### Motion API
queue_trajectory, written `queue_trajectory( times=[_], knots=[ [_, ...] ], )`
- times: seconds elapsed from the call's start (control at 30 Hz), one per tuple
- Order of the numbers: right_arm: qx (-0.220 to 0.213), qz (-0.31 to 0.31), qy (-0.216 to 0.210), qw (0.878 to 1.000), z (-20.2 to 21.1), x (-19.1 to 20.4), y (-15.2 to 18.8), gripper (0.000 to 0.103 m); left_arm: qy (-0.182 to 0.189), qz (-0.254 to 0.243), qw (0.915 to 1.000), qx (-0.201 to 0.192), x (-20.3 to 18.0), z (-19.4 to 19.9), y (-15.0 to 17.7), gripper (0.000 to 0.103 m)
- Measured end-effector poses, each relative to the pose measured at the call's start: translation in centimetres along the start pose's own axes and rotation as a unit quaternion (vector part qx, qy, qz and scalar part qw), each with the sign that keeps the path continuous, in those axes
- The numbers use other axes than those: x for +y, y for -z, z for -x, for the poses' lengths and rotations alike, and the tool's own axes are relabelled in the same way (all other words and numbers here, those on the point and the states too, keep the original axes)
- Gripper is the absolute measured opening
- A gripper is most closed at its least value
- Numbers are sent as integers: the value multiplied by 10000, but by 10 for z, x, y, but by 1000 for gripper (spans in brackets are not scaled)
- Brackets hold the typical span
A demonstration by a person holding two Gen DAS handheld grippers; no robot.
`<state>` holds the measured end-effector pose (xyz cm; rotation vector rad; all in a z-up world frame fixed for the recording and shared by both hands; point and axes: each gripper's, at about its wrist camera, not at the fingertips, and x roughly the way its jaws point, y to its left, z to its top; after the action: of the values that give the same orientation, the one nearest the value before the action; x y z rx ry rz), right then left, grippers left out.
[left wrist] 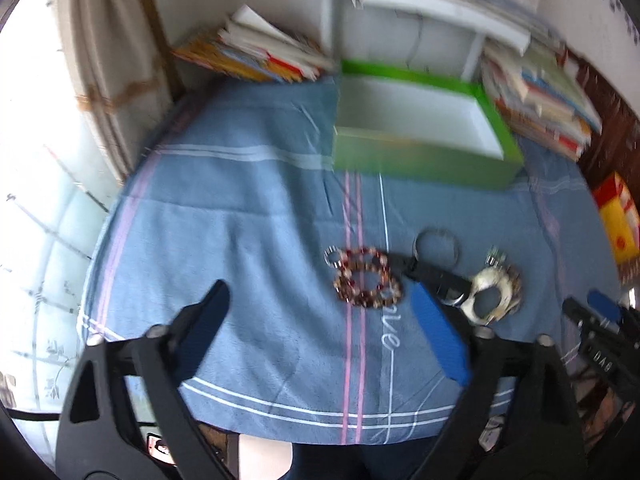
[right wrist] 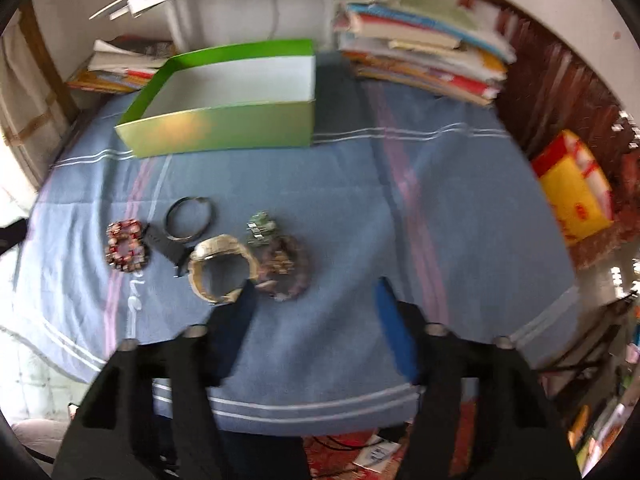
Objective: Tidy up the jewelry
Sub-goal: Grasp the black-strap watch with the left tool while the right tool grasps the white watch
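Several pieces of jewelry lie on the blue striped cloth [right wrist: 360,200]. They include a red beaded bracelet [left wrist: 366,278] [right wrist: 126,250], a thin dark bangle [left wrist: 436,246] [right wrist: 188,218], a black watch [left wrist: 436,280] [right wrist: 168,246], a pale gold bracelet [left wrist: 490,296] [right wrist: 220,268], a brown beaded bracelet [right wrist: 286,268] and a small green piece [right wrist: 262,228]. My left gripper [left wrist: 320,288] hovers open above the cloth, the red bracelet just beyond its right finger. My right gripper [right wrist: 316,286] [left wrist: 588,306] is open with bare cloth between the pads; its left fingertip overlaps the gold bracelet's near edge.
An open green box [left wrist: 420,160] [right wrist: 224,128] with a white inside stands at the back of the table. Stacks of books [left wrist: 260,52] [right wrist: 420,60] flank it on both sides. A yellow and red package [right wrist: 572,196] lies off the right edge. A white shelf runs behind.
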<state>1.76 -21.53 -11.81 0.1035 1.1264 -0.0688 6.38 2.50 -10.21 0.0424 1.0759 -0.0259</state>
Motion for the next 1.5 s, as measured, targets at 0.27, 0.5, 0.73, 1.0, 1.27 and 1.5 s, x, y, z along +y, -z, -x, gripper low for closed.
queue_trajectory(
  times=[0.27, 0.5, 0.73, 1.0, 1.27, 1.5],
  knots=[
    [613, 272, -540, 9963, -51, 22, -10, 48, 348, -805, 9914, 971, -45, -74, 7, 73],
    [812, 96, -451, 9956, -65, 10, -16, 48, 655, -1345, 9830, 1068, -83, -93, -3, 85],
    [902, -149, -271, 9954, -66, -8, -14, 48, 901, -1554, 9762, 1215, -101, -109, -10, 91],
    [940, -176, -327, 9949, -69, -3, -13, 48, 875, -1256, 9810, 1192, -84, -124, -28, 95],
    [866, 419, -696, 9929, -75, 33, -28, 48, 343, -671, 9909, 1117, -33, -121, -33, 96],
    [948, 928, -742, 9884, -93, 62, -29, 31, 412, -317, 9913, 1208, 1, -116, -25, 96]
  ],
)
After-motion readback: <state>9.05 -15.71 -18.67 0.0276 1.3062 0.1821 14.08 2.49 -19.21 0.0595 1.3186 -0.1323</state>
